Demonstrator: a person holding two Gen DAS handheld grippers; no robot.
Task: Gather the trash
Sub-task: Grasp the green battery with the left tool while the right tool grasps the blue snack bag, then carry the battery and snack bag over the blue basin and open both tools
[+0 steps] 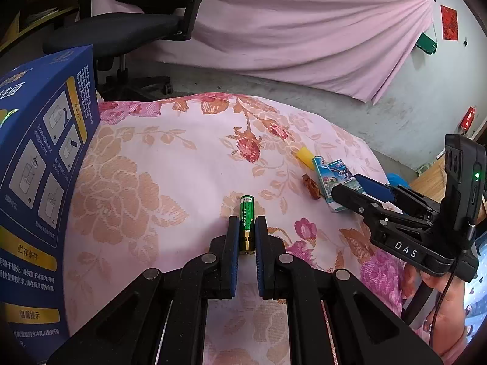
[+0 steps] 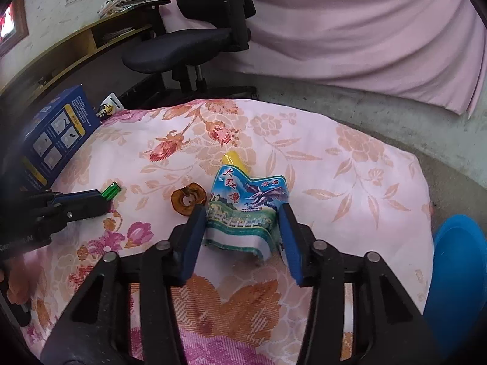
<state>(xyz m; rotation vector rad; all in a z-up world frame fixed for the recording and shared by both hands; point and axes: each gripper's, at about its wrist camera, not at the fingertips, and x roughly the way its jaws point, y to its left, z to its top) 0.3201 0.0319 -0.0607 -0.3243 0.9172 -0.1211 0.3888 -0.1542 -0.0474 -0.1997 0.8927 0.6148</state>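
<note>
- left gripper [image 1: 247, 237] is down on the floral cloth [image 1: 170, 164], its blue pads pressed against both sides of a green aa battery [image 1: 246, 213] that lies flat, its far end poking out past the fingertips.
- right gripper [image 2: 242, 232] sits with its jaws spread wide, one on each side of a crumpled printed packet [image 2: 248, 203]; whether the pads touch the packet i cannot tell.
- that packet, blue and green with a bird picture, rests on the cloth well to the right of the battery.
- just left of the packet lies a brown ring-shaped scrap [image 2: 187, 202], close by the right gripper's left pad.
- just behind the packet, a yellow cylinder [image 2: 234, 159] peeks out, touching or nearly touching its far edge.
- far left of the packet stands a blue carton [image 1: 39, 182] with printed instruction panels, at the cloth's edge.
- beyond the cloth, a black office chair [image 2: 194, 45] in front of a pink curtain [image 1: 304, 24].
- a blue round object [image 2: 459, 261] sits off the cloth to the right of the packet.
</note>
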